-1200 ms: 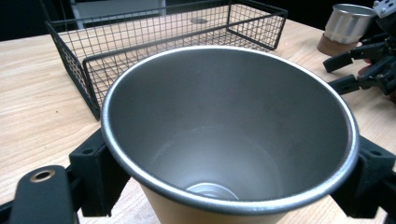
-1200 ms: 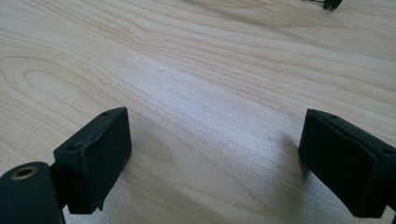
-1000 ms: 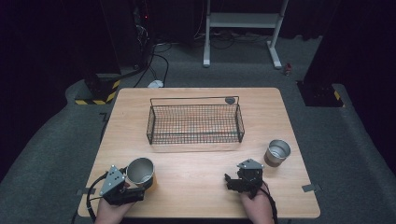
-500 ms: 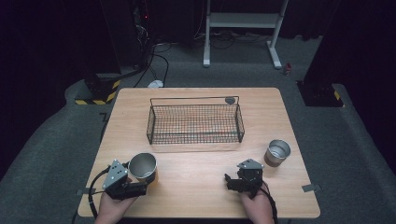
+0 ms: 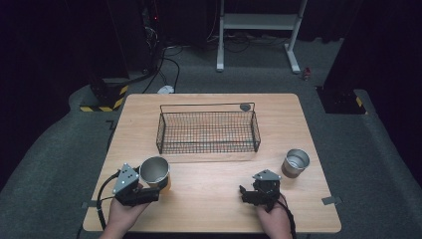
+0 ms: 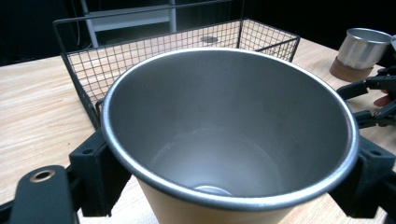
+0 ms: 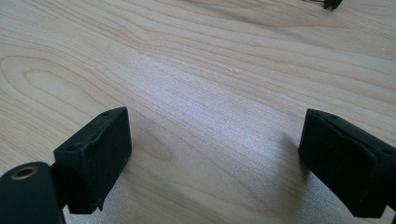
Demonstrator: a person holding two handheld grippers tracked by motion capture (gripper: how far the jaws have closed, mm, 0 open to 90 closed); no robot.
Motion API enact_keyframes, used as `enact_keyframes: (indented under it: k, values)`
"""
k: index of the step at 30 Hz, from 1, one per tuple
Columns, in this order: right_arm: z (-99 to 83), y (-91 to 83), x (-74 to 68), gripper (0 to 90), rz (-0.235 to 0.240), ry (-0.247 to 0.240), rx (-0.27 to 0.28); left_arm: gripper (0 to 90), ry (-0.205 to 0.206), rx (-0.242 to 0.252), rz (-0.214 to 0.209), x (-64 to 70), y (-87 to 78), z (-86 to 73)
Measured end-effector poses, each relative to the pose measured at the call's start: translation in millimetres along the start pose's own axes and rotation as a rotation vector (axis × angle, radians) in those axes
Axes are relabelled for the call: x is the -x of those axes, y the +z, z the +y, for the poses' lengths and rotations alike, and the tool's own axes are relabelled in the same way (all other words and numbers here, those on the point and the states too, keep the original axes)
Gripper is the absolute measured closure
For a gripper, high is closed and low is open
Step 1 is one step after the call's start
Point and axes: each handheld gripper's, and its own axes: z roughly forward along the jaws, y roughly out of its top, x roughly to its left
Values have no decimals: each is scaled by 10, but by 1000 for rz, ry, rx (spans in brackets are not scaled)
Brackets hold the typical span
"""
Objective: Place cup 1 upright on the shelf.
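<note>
Gripping the steel cup (image 6: 229,135) from both sides, I am keeping my left gripper (image 5: 142,191) clamped on its wall just under the rim, so the mouth is facing up and the cup is staying upright. In the high view the cup (image 5: 155,172) is sitting at the near left of the table (image 5: 209,209), well short of the wire basket (image 5: 208,130) that is standing across the middle. Whether its base is resting on the wood or hanging just above it, I cannot tell. I am judging the basket to be where this cup is going, since it is open-topped and lying straight ahead of my left hand (image 5: 123,219).

My right gripper (image 5: 254,193) is hovering low over bare wood at the near right, its jaws standing wide apart with nothing between them. I am holding it there, I think, to be ready for the second cup (image 5: 296,163), which is standing just beyond it toward the right edge, upright and untouched.
</note>
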Motion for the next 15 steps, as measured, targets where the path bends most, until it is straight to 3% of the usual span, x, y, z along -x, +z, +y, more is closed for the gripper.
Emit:
enact_keyframes:
  k: [15]
  values:
    - [0, 0, 0, 95, 0, 0, 0, 142, -15, -7, -17, -23, 140, 121]
